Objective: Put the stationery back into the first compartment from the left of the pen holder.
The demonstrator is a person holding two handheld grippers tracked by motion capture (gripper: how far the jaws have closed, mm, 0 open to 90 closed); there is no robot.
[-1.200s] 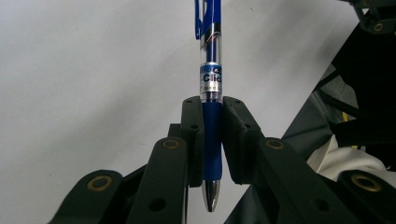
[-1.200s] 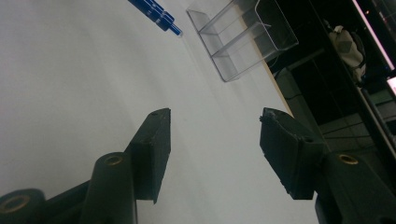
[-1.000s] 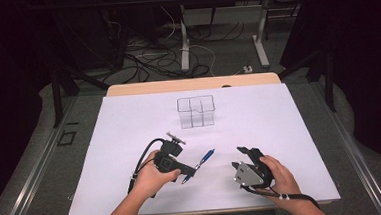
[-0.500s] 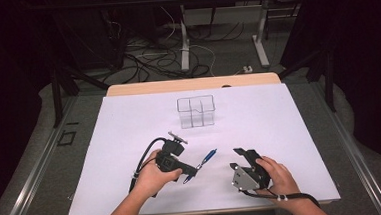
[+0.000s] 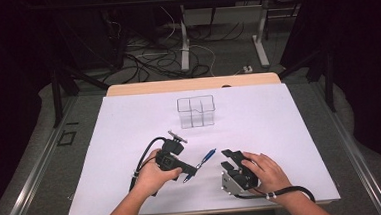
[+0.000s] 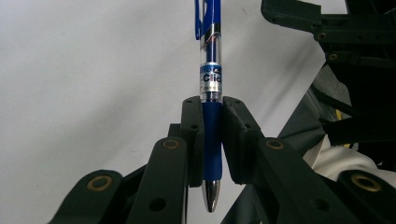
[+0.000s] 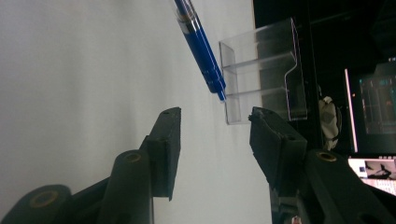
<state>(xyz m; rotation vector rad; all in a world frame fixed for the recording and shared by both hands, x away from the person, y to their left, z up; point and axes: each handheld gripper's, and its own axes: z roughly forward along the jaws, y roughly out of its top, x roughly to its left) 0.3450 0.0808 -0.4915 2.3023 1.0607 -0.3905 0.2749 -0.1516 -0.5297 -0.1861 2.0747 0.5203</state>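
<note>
A blue ballpoint pen (image 5: 208, 156) is held near the table's front middle, over the white table cover (image 5: 280, 132). My left gripper (image 5: 191, 171) is shut on the pen (image 6: 210, 70) at its blue rubber grip, with the metal tip sticking back toward the camera. In its own view the left gripper (image 6: 212, 140) has both pads pressed on the barrel. Just to the right, my right gripper (image 5: 230, 156) rests low over the table, and in its own view the right gripper (image 7: 212, 135) is open with nothing between its pads. The pen (image 7: 201, 46) hangs ahead of it.
A clear plastic organizer (image 5: 196, 111) with several compartments stands at the table's far middle; this organizer (image 7: 266, 70) also lies beyond the pen. The right gripper's body (image 6: 355, 46) crowds the left gripper's right side. White cover stretches left and right.
My right gripper has drifted a little to the left, toward the pen. The left gripper stays shut on the pen, nearly in place.
</note>
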